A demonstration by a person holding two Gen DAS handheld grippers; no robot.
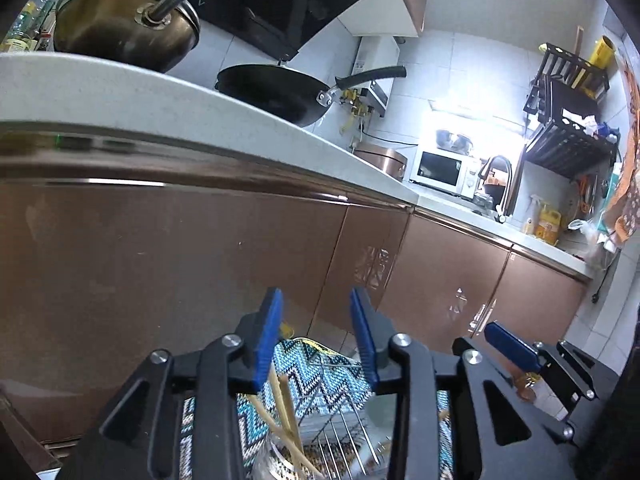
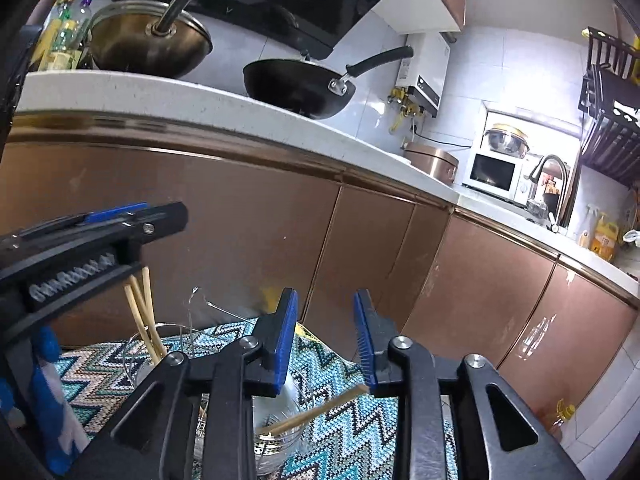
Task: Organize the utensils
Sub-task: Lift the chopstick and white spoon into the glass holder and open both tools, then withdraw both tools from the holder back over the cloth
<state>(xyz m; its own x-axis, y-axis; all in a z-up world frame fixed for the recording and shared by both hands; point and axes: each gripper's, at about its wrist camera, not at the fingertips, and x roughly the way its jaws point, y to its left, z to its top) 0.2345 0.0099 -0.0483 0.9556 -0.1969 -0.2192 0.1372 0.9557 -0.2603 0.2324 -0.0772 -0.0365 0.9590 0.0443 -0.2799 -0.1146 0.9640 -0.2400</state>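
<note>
Below both grippers, on a zigzag-patterned mat (image 2: 352,428), two clear glass containers are standing. One glass jar (image 2: 140,356), under the left gripper (image 1: 316,336), is holding wooden chopsticks (image 2: 140,312) that are leaning upright against its rim. A second glass jar (image 2: 280,420), just beneath the right gripper (image 2: 326,336), is holding a single chopstick (image 2: 316,410) lying tilted, its end poking over the rim toward the right pad. A wire rack (image 1: 340,440) is sitting on the mat between them. Both grippers are hovering with jaws apart, nothing pressed between the blue pads. Brown cabinet doors (image 2: 260,220) are rising right behind the mat, with a black wok (image 2: 296,88) and a lidded pot (image 2: 148,40) resting on the counter (image 2: 200,100) above.
</note>
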